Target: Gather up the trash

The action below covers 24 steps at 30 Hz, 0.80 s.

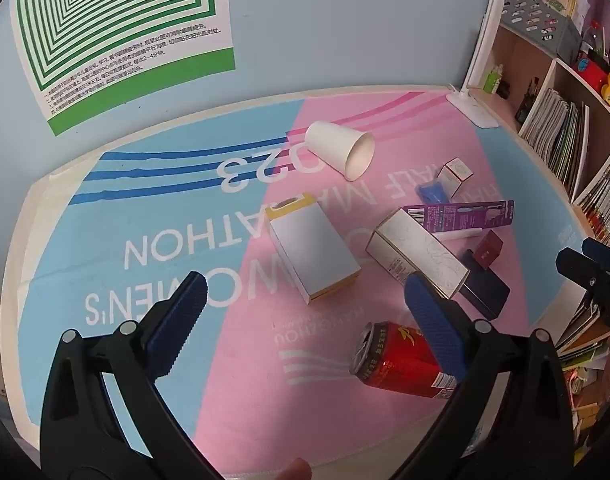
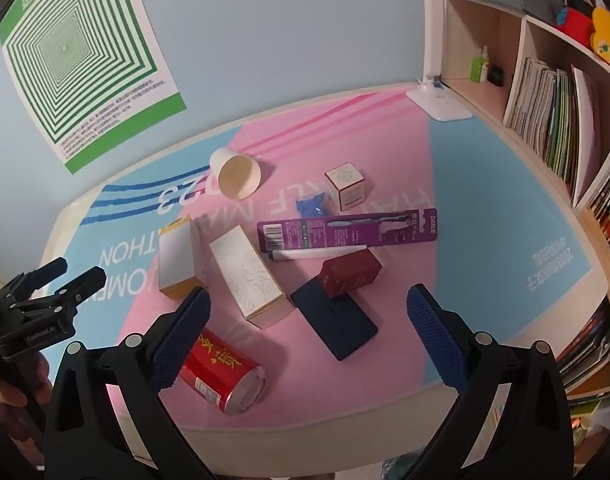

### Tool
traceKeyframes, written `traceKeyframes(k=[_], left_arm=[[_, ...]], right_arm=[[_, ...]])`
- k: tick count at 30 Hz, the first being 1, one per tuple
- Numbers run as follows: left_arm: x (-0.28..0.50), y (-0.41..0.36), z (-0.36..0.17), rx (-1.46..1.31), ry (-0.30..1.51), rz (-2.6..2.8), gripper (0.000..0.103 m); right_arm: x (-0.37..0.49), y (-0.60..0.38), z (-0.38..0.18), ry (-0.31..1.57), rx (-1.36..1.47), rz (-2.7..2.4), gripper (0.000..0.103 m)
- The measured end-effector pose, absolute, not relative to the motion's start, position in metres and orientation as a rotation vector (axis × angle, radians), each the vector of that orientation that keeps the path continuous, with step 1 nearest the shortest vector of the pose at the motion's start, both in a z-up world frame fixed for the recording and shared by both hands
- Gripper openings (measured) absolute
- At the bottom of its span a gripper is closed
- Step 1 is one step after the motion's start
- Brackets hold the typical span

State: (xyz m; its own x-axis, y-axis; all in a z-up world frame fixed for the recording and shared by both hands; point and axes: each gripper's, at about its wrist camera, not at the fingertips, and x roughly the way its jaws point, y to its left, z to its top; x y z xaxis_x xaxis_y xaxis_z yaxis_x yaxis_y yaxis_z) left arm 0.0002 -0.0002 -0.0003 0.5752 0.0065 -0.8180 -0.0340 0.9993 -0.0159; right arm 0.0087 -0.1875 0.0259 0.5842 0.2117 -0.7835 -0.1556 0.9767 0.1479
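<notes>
Both handheld grippers tilt steeply down toward a desk covered by a pink and blue mat point(image 1: 153, 208). In the left wrist view, the left gripper point(image 1: 305, 320) fills the lower frame with its blue-padded jaws spread wide, holding nothing and touching nothing. In the right wrist view, the right gripper point(image 2: 309, 332) is likewise spread wide and empty; part of a hand point(image 2: 9, 396) shows at the lower left edge. Trash lies scattered at the centre of the mat: a red drink can point(image 2: 221, 372) on its side near the lower centre, a white paper cup point(image 2: 235, 174) tipped over toward the upper centre, a white and yellow box point(image 2: 177, 256), a long white patterned box point(image 2: 249, 276), a purple toothbrush package point(image 2: 345, 230), a dark red small box point(image 2: 351, 272) resting on a flat navy box point(image 2: 337, 328), a small white cube box point(image 2: 347, 186) and a crumpled blue wrapper point(image 2: 311, 206). A bookshelf point(image 2: 545, 92) stands at the right.
</notes>
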Motion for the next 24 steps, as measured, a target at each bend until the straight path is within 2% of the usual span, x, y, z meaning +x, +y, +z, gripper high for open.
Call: traceKeyframes(k=[24], left_arm=[[0.024,-0.008,-0.014,-0.001,0.996,-0.016,0.097]], right_arm=[[0.023,-0.189,0.015,0.949,0.101,0.188,0.097]])
